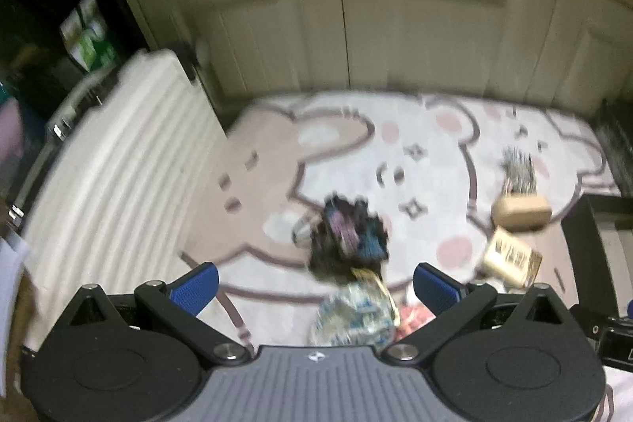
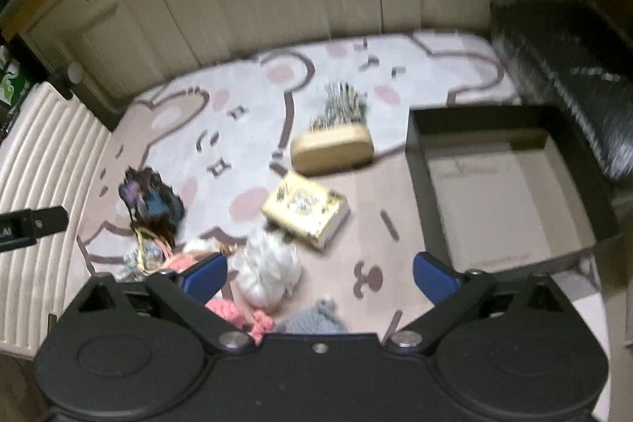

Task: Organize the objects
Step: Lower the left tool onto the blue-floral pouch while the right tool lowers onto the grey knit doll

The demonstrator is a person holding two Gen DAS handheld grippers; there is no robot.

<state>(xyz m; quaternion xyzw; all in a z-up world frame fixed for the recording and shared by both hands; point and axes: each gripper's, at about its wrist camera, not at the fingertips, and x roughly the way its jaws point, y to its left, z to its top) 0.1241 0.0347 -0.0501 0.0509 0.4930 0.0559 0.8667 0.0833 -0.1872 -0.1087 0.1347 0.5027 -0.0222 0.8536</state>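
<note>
Both pairs of tongs hang spread wide and empty above a cartoon-bear rug on the floor, angled steeply down at a scatter of small things. Between the pads of the right tongs sit a white fluffy ball, pink yarn and a grey knitted piece, all touching or overlapping; a clench here could easily snag two of them at once, or pinch only loose fibres that slip free on the lift. The left tongs are released over a pale patterned bundle that lies against a dark, multicoloured tuft, and cords seem to join or tangle the two, so pulling one may drag the other across the rug. Further off lie a yellow patterned box, tilted on one edge, and a tan case with a bristly clump just behind it; a careless sweep could knock the box flat. The likely destination, an empty black-walled box, stands at the right, well apart from the soft pile, so anything weakly gripped has room to drop on the way. Both views are smeared with blur, which suggests fast motion, so a descent could overshoot and press pads into the rug pile instead of around an item.
</note>
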